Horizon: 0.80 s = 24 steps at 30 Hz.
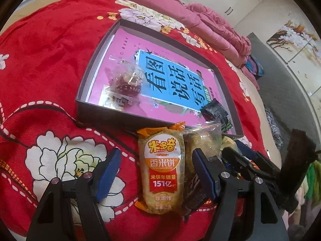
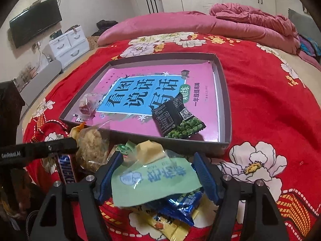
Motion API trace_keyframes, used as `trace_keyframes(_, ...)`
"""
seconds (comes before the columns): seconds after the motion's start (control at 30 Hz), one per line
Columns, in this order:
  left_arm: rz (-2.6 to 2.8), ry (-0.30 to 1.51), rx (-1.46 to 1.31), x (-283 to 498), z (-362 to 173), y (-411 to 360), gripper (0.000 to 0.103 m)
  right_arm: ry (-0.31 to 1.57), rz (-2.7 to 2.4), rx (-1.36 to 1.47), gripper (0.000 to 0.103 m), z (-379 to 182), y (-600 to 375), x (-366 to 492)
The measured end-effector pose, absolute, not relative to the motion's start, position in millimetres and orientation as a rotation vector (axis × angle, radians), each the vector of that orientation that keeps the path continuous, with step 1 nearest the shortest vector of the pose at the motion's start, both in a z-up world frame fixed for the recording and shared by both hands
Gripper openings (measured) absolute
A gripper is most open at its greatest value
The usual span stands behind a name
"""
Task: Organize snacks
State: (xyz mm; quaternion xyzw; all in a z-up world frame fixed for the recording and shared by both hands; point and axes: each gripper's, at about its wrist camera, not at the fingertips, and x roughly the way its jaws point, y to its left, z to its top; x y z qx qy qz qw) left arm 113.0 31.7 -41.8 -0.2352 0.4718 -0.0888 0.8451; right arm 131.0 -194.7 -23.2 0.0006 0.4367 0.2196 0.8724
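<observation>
Left gripper (image 1: 156, 177) spread around rice cracker (image 1: 162, 172); right gripper (image 2: 157, 175) spread around green packet (image 2: 158, 182), near tray (image 2: 224, 100)

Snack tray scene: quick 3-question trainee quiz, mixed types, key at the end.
1. True or false: the green pea packet lies inside the grey tray.
2. Which snack lies between the left gripper jaws? A) orange rice cracker pack B) Snickers bar C) green pea packet
3. What lies between the right gripper jaws?

Key
1. True; it rests on the pink book that lines the tray.
2. A; the jaws straddle it without touching.
3. The pale green packet, on top of the loose pile on the red blanket.
</observation>
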Motion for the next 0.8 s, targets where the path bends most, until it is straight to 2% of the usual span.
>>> trace_keyframes(0.2, -0.18, 1.005, -0.504, 114, -45, 32, 0.074, 0.924, 0.457, 0.01, 0.06, -25, -193, 136)
trace_keyframes(0.43, -0.161, 1.012, -0.482, 118, -48, 30, 0.074, 0.915, 0.421, -0.13, 0.055, -27, -177, 132)
trace_keyframes(0.53, -0.158, 1.015, -0.482, 120, -50, 29, 0.074, 0.913, 0.43, -0.134, 0.046, -27, -175, 132)
trace_keyframes(0.7, -0.139, 1.023, -0.428, 121, -52, 24, 0.065, 0.9, 0.437, -0.14, 0.042, -25, -174, 130)
trace_keyframes(0.8, -0.148, 1.026, -0.395, 121, -52, 21, 0.051, 0.898, 0.45, -0.09, 0.041, -22, -180, 129)
